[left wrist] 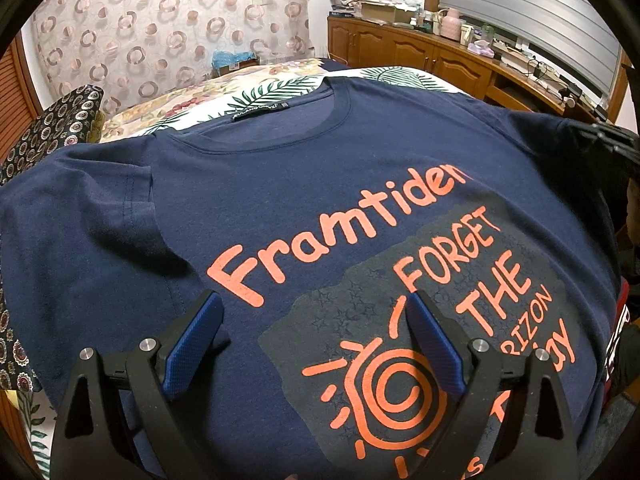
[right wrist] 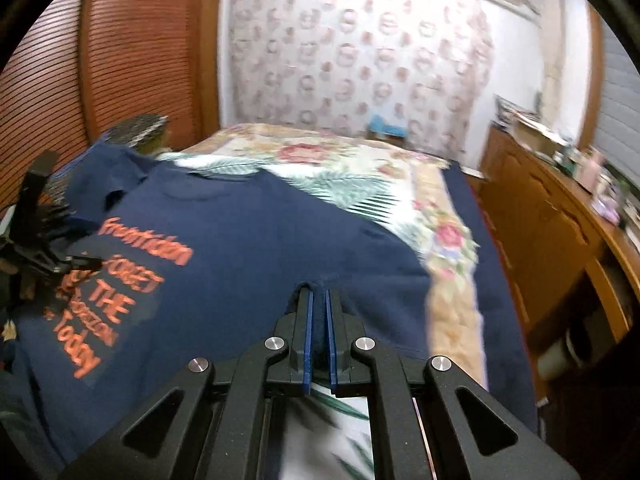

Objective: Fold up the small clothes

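Note:
A navy T-shirt [left wrist: 304, 184] with orange print lies face up on the bed, collar toward the far end. My left gripper [left wrist: 314, 300] is open and empty, hovering over the printed chest. In the right wrist view the same T-shirt [right wrist: 256, 240] spreads to the left. My right gripper [right wrist: 319, 294] is shut on the T-shirt's right edge, with navy cloth pinched between the blue pads. The left gripper [right wrist: 86, 260] shows at the left edge of that view, over the print. The right wrist view is blurred.
The bed has a floral and leaf-print cover [right wrist: 348, 168]. A patterned dark cushion [left wrist: 52, 128] lies at the left. A wooden cabinet [left wrist: 432, 56] with clutter on top runs along the right. A curtain [left wrist: 168, 20] hangs behind, and wooden louvre doors [right wrist: 120, 60] stand left.

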Available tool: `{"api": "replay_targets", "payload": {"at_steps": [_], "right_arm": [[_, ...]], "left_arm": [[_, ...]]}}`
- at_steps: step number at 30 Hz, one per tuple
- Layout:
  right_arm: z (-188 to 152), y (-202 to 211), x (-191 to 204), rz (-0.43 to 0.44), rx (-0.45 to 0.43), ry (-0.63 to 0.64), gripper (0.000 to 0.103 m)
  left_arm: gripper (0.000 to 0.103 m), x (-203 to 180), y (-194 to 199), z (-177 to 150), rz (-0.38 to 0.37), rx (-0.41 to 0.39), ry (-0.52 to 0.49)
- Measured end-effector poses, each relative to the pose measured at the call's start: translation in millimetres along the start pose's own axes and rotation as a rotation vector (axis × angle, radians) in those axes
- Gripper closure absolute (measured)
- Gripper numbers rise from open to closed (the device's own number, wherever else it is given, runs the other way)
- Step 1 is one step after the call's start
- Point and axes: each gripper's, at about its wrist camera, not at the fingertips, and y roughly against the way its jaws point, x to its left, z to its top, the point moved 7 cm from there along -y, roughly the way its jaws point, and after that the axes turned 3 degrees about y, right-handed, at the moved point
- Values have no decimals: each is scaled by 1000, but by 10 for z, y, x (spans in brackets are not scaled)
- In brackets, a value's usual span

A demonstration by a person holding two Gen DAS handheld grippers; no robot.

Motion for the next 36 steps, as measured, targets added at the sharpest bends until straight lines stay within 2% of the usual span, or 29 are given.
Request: {"api": "replay_targets", "payload": {"at_steps": [5,9,12,15,17,19,22,28,36], "right_arm": [[-190,-312,372,84,92,49,97],[-377,-456,408,121,156,18,97],[-401,-441,383,118,157,5,97],[-429,-363,349,107,161,-17,92],[-392,-308,333,100,161,-28,83],[-379,-169,300,78,146,-33,67],[-342,6,215,58,105,-56,56],[-386,91,-143,-19,98,-142,56],[-486,-275,-454,-75,158,-222,56]], "left_arm": [[9,0,-1,0,0,0,0],[9,-3,-1,0,0,0,0],[9,-4,-1,0,0,0,0],[9,2,2,-7,-3,0,-4],[9,5,11,-11,-2,-2,-5],[9,-3,59,2,-2,-20,-12],[9,-5,204,63,6,-74,-13],[9,-4,515,225,-6,-159,4],[9,-80,747,357,-35,-220,0]]}}
